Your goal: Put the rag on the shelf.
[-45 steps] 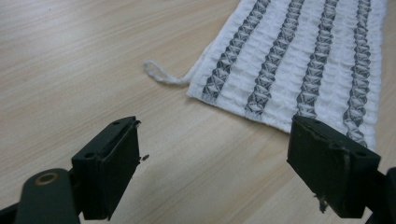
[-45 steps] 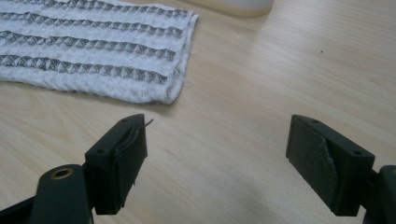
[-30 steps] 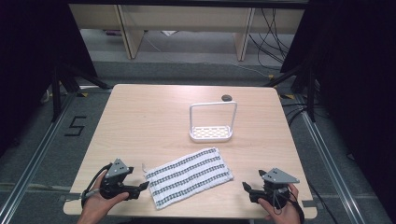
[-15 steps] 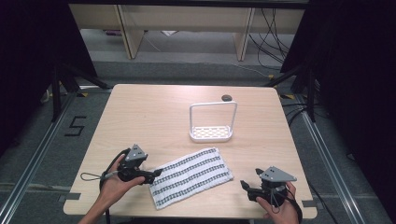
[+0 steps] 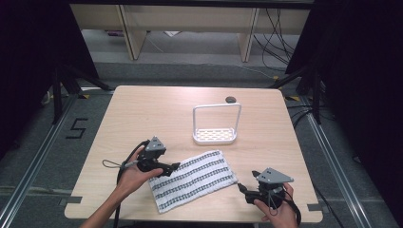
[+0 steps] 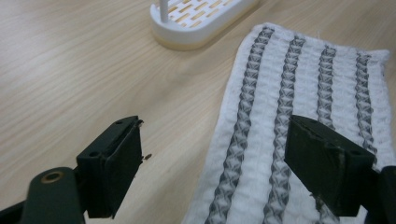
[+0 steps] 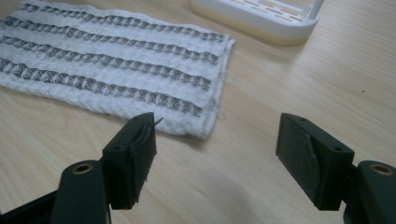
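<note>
Our left gripper [image 5: 174, 166] has slid in to the near-left corner of the striped cloth [image 5: 192, 179], jaws spread wide over its edge. Our right gripper [image 5: 243, 190], jaws just narrowing on nothing, waits apart beside the cloth's right end.

A white cloth with dark stripes [image 5: 192, 179] lies flat on the wooden surface [image 5: 142, 114], near the front edge. The left tool [image 5: 174, 166] is at the cloth's left end, with its tips over the edge. The right tool [image 5: 241, 187] sits just off the cloth's right corner, not touching it. Behind the cloth stands a white rack with a tall handle [image 5: 215, 134]. A small dark thing [image 5: 230, 99] lies near the far edge.
</note>
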`<state>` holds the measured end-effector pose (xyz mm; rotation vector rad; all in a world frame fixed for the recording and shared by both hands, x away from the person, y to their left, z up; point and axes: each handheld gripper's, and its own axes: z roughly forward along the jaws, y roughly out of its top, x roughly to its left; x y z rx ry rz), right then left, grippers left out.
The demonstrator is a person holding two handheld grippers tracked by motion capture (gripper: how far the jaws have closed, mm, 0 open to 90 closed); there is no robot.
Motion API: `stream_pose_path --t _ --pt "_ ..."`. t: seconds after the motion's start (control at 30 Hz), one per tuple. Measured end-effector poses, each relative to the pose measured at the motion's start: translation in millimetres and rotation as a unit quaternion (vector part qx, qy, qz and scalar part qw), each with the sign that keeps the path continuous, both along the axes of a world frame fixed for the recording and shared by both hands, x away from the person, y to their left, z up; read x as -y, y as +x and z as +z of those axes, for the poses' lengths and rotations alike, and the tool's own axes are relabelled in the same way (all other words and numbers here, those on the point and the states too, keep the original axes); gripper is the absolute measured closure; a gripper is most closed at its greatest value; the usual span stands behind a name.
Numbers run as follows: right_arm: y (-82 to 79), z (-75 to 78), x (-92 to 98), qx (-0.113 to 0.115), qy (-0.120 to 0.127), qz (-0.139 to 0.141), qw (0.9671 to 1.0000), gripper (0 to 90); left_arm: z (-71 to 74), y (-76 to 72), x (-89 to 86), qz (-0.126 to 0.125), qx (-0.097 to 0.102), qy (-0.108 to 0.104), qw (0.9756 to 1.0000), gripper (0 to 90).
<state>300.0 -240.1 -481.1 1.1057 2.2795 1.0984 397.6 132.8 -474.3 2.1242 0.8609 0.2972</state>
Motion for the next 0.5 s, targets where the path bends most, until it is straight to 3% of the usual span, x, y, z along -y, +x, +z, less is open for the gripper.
stream_pose_path --t 0.07,0.1,0.17,0.2,0.27,0.5 --pt "-0.5 -1.4 -5.0 -0.008 0.006 -0.002 0.9999 31.0 0.3 5.7 8.7 -0.007 0.000 0.001 1.0000 20.5" --pt "2.0 -1.5 -4.3 0.007 -0.008 0.008 0.9999 31.5 0.3 8.7 13.1 -0.011 -0.003 0.003 0.9999 20.8" --pt "1.6 -2.3 -7.6 -0.005 -0.005 0.004 1.0000 32.7 -0.2 14.3 22.5 -0.020 -0.004 0.009 0.9997 21.7" --pt "3.1 -3.2 -8.0 0.002 -0.009 0.009 0.9999 33.4 -1.0 17.0 27.1 -0.027 -0.008 0.002 0.9996 22.6" --pt "4.6 -4.3 -9.8 -0.007 -0.009 0.007 0.9999 34.6 -2.2 22.4 36.7 -0.037 -0.019 -0.004 0.9991 23.4" --pt "12.5 -9.7 -15.4 -0.013 -0.021 0.009 0.9997 39.3 -4.5 37.5 76.0 -0.081 -0.029 0.020 0.9961 27.6"
